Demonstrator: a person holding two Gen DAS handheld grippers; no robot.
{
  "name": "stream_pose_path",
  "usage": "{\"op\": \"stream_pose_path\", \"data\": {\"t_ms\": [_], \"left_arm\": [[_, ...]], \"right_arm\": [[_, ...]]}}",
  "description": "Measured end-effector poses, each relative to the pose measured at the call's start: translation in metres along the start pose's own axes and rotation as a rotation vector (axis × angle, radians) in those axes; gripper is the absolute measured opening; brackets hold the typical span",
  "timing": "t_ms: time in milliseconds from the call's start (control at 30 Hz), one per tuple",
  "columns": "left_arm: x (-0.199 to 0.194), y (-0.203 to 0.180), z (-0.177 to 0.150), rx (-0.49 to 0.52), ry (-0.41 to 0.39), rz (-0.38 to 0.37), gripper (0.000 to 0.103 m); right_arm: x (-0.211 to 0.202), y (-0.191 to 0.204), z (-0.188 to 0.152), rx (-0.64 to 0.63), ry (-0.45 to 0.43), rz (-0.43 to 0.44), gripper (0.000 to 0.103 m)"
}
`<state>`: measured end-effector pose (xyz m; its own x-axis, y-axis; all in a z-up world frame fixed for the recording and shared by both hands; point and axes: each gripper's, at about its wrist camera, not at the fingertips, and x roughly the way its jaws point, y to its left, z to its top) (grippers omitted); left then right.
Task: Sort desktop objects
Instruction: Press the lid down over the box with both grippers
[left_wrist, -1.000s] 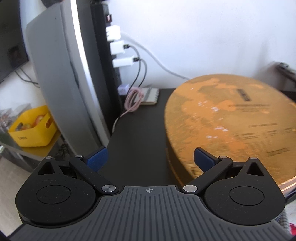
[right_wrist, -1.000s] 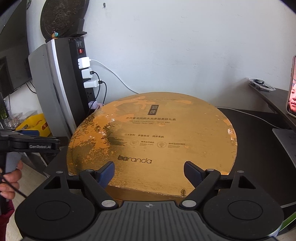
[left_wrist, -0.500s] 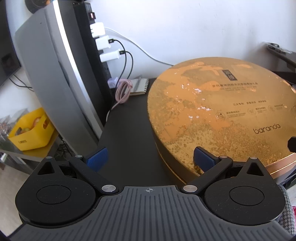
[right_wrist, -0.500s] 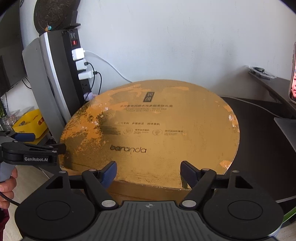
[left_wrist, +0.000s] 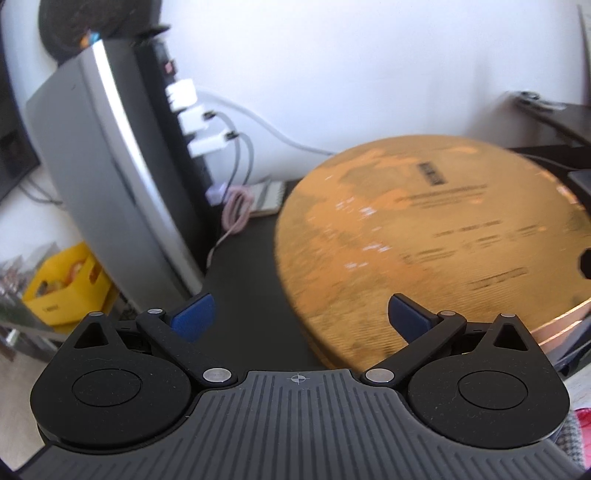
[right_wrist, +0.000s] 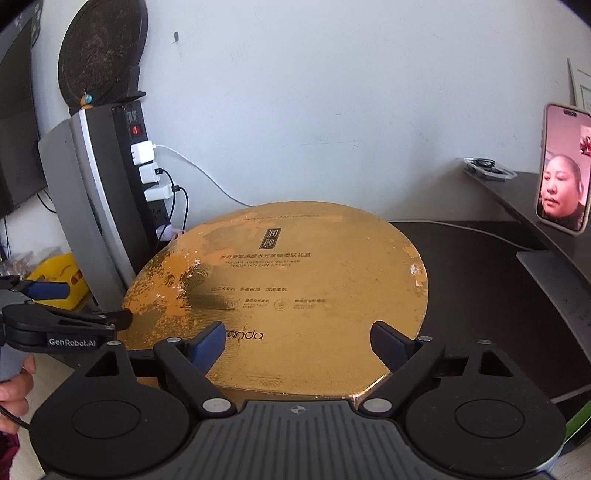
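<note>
A large round gold box (right_wrist: 280, 295) lies flat on the dark desk (right_wrist: 476, 280), filling most of its middle; its near edge is cut off behind the right gripper's body, and the printed word on its lid is half covered by a blue pad. In the left wrist view the box (left_wrist: 436, 236) is smeared by blur and its lettering cannot be read.

The right gripper (right_wrist: 297, 345) hangs over the box's near rim with its jaws well apart; they have just been opening, and neither pad presses on anything. The left gripper (left_wrist: 301, 317) is spread wide too, 1 pad over bare desk, the other over the box's left edge, gripping nothing. From the right wrist it shows only as a black arm at the left border, a hand (right_wrist: 14, 391) below it mostly out of frame.

Left of the box stands a grey curved panel (right_wrist: 77, 206) carrying a power strip (right_wrist: 144, 173) with 3 white chargers. A phone (right_wrist: 563, 170) leans on the shelf at right.
</note>
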<state>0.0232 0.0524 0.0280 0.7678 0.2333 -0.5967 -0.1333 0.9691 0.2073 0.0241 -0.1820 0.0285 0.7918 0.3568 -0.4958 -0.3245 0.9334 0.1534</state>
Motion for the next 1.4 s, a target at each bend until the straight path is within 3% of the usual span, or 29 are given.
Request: {"op": "stream_pose_path", "data": {"t_ms": [67, 433, 1200, 1400], "left_arm": [[-0.004, -0.008, 0.001, 0.011, -0.005, -0.021, 0.103], [-0.019, -0.040, 0.006, 0.050, -0.016, -0.083, 0.103], [-0.018, -0.050, 0.001, 0.065, 0.024, -0.130, 0.103], [-0.021, -0.052, -0.002, 0.073, 0.014, -0.150, 0.103]], "right_arm": [[-0.003, -0.002, -0.002, 0.004, -0.004, -0.007, 0.095], [-0.017, -0.013, -0.007, 0.040, -0.031, -0.044, 0.102], [-0.011, -0.010, -0.006, 0.049, -0.011, -0.052, 0.102], [-0.008, -0.011, -0.005, 0.035, 0.014, -0.089, 0.102]]}}
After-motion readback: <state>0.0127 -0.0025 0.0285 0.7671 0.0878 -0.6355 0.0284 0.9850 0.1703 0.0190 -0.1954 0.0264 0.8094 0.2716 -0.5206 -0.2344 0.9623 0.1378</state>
